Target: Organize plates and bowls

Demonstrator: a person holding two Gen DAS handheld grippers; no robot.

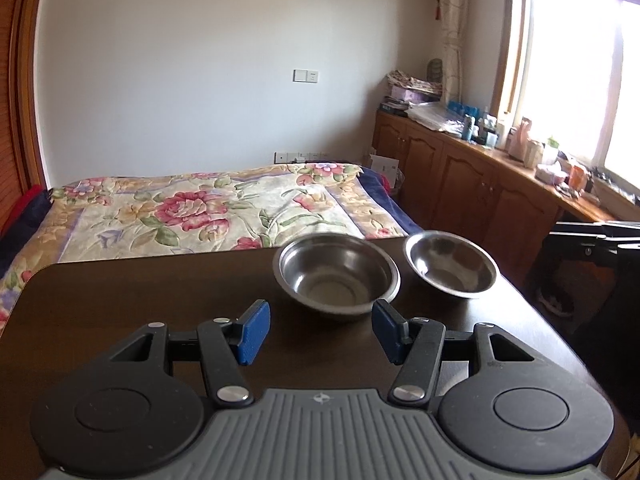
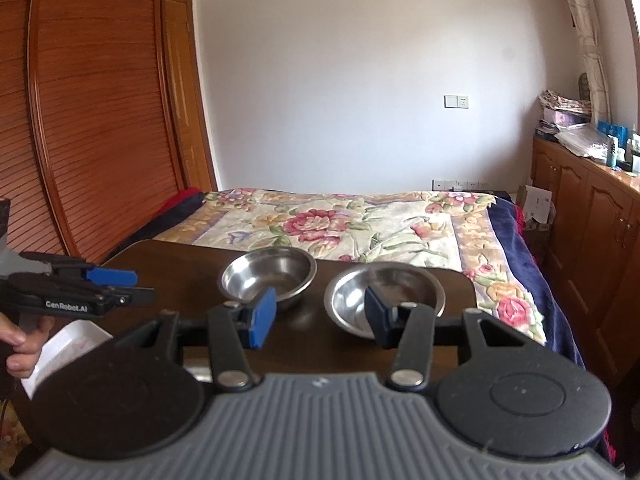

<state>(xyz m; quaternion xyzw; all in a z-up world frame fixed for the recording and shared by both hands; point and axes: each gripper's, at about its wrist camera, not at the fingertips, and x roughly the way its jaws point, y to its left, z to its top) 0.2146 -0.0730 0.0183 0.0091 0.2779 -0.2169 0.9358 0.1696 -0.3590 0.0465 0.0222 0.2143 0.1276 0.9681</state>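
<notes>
Two steel bowls stand side by side near the far edge of a dark wooden table (image 1: 120, 300). In the left wrist view the left bowl (image 1: 336, 274) is just beyond my open, empty left gripper (image 1: 322, 332), and the right bowl (image 1: 450, 264) sits tilted further right. In the right wrist view my open right gripper (image 2: 320, 314) hovers before the right bowl (image 2: 384, 294), its right finger over the bowl's near rim; the left bowl (image 2: 268, 276) is behind its left finger. My left gripper (image 2: 112, 280) shows at far left. A white rectangular dish (image 2: 64, 352) lies at the table's near left.
A bed with a floral blanket (image 1: 200, 212) lies right behind the table (image 2: 180, 260). Wooden cabinets (image 1: 480, 188) with clutter on top run along the right under a window. A louvred wooden wardrobe (image 2: 88, 120) stands at the left. A black chair (image 1: 592, 264) is beside the table's right edge.
</notes>
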